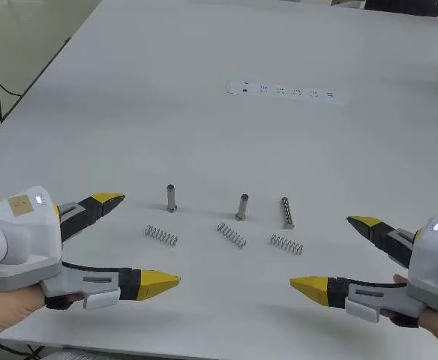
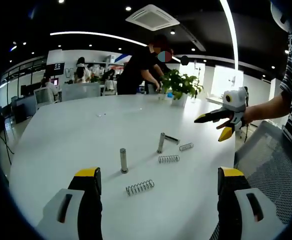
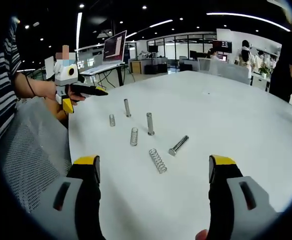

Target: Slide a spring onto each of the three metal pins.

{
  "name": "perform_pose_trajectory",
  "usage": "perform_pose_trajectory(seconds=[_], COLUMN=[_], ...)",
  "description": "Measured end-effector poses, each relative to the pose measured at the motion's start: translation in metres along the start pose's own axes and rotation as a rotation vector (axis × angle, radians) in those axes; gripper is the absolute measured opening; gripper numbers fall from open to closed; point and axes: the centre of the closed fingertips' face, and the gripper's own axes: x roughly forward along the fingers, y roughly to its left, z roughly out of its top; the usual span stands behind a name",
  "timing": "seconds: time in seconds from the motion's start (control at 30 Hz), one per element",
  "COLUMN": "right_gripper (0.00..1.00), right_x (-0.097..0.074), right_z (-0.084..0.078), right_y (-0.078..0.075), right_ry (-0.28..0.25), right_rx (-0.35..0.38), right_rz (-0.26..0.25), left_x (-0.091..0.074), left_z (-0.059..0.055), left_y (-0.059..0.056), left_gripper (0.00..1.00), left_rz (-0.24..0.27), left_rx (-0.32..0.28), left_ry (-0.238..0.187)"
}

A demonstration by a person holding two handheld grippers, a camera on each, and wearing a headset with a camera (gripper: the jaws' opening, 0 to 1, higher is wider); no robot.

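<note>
Table (image 1: 204, 127) is white and carries all parts in its near half. A power strip (image 1: 288, 91) lies at 12 o'clock from them, well apart. Left gripper (image 1: 150, 238) sits at 8 o'clock of the parts and right gripper (image 1: 319, 251) at 4 o'clock. Both have their jaws spread wide and grasp nothing. Pins form one row: left pin (image 1: 171, 198) and middle pin (image 1: 242, 207) stand upright on the wider end, and right pin (image 1: 286, 212) lies on its side. One spring lies flat at about 6 o'clock of each pin: left spring (image 1: 161, 235), middle spring (image 1: 232, 235) and right spring (image 1: 286, 244). No spring is on a pin, so the task is judged not begun. Recommended method: pinch a spring lightly near one end, so the coils are not crushed and the free end stays open. Line its axis up with an upright pin and lower it from 12 o'clock. The pins stand free and would likely tip, so steady the base with the other gripper. The right pin probably needs standing up, or holding by its head, before threading. Both gripper bodies are cut off at the head view's edges. The springs' end coils, and how closely they fit the pins, are too small to judge.
</note>
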Motion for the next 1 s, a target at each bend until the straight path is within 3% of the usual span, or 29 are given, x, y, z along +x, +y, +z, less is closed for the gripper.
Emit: perform_pose_trajectory(seconds=[1.0], right_gripper=[0.9], right_x=[-0.0018], right_z=[-0.0024], right_y=[-0.0004], right_ry=[0.0], right_rx=[0.014], right_rz=[0.004], left_x=[-0.0004], left_z=[0.0023], left_y=[0.0009], left_gripper=[0.95], left_rz=[-0.011], left_rx=[0.004], left_ry=[0.009])
